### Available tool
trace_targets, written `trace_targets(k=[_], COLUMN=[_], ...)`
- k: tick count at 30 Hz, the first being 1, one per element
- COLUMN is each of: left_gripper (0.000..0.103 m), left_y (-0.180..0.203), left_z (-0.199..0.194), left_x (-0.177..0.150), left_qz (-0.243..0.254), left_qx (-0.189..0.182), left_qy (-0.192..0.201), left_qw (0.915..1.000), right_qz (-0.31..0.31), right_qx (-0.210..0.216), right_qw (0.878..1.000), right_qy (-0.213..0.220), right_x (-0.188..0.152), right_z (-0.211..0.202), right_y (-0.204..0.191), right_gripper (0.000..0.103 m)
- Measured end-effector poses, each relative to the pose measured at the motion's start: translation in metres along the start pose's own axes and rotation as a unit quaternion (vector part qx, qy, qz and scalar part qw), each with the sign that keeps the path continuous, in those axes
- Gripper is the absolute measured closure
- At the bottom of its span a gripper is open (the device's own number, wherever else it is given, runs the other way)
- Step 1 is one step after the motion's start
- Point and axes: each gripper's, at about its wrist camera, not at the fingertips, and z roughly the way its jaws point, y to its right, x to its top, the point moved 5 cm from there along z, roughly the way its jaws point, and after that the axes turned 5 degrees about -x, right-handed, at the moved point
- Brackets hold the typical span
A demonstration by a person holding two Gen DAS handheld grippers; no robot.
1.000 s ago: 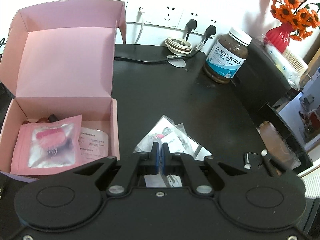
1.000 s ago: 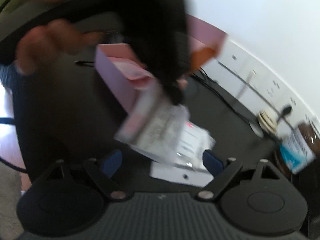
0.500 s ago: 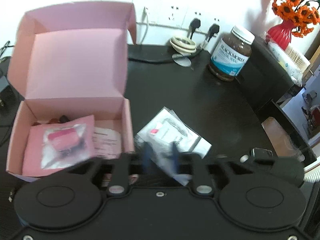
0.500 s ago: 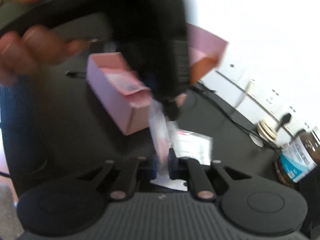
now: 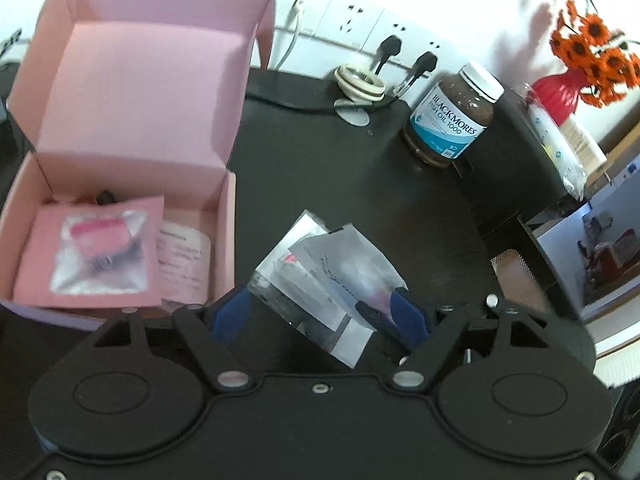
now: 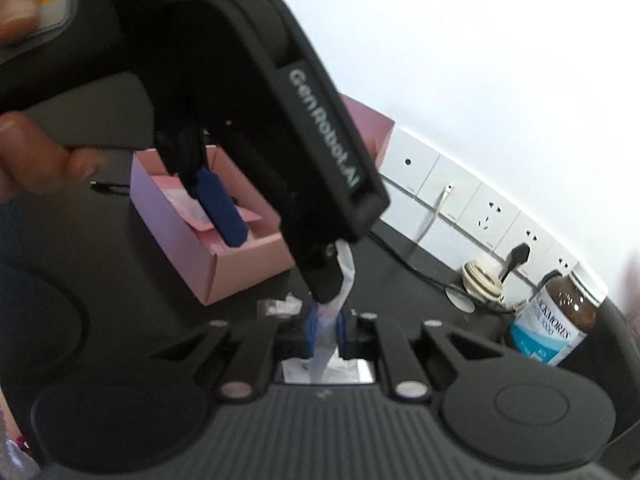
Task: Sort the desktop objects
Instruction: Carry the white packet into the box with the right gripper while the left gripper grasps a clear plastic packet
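only the right wrist view shows the right gripper (image 6: 325,334) clamped on the clear plastic sachet (image 6: 334,320), its long axis upright. the left gripper (image 5: 320,312) has just been opening, sachet between its spread blue pads (image 5: 408,312), untouched, beside the pink cardboard box (image 5: 228,240).

Left claw (image 5: 320,312) has just opened around clear packets (image 5: 320,276) beside the pink box (image 5: 228,216).

I read home desk corner: black desktop (image 5: 320,168), wall sockets (image 5: 352,16) with plugs, fish-oil bottle (image 5: 452,120), red vase (image 5: 560,92) of orange flowers.
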Motion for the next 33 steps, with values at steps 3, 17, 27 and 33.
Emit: trace_targets(k=[3, 17, 27, 33], left_gripper=[0.025, 0.079, 0.094, 0.094], left_y=[-0.003, 0.003, -0.007, -0.002], left_z=[-0.002, 0.041, 0.035, 0.033], left_x=[0.002, 0.002, 0.004, 0.002], left_qz=[-0.026, -0.054, -0.058, -0.028], left_qx=[-0.014, 0.003, 0.001, 0.015], left_qy=[0.001, -0.054, -0.053, -0.051], left_qw=[0.9996, 0.9971, 0.9969, 0.9982], right_qz=[-0.006, 0.003, 0.006, 0.113], right_qx=[-0.001, 0.033, 0.024, -0.009], right_qw=[1.0, 0.999, 0.999, 0.989], right_qy=[-0.002, 0.006, -0.043, -0.096], right_x=[-0.004, 0.0, -0.025, -0.031], right_z=[-0.001, 0.0, 0.003, 0.041], right_y=[-0.002, -0.018, -0.002, 0.047], right_gripper=[0.093, 0.092, 0.038, 0.1])
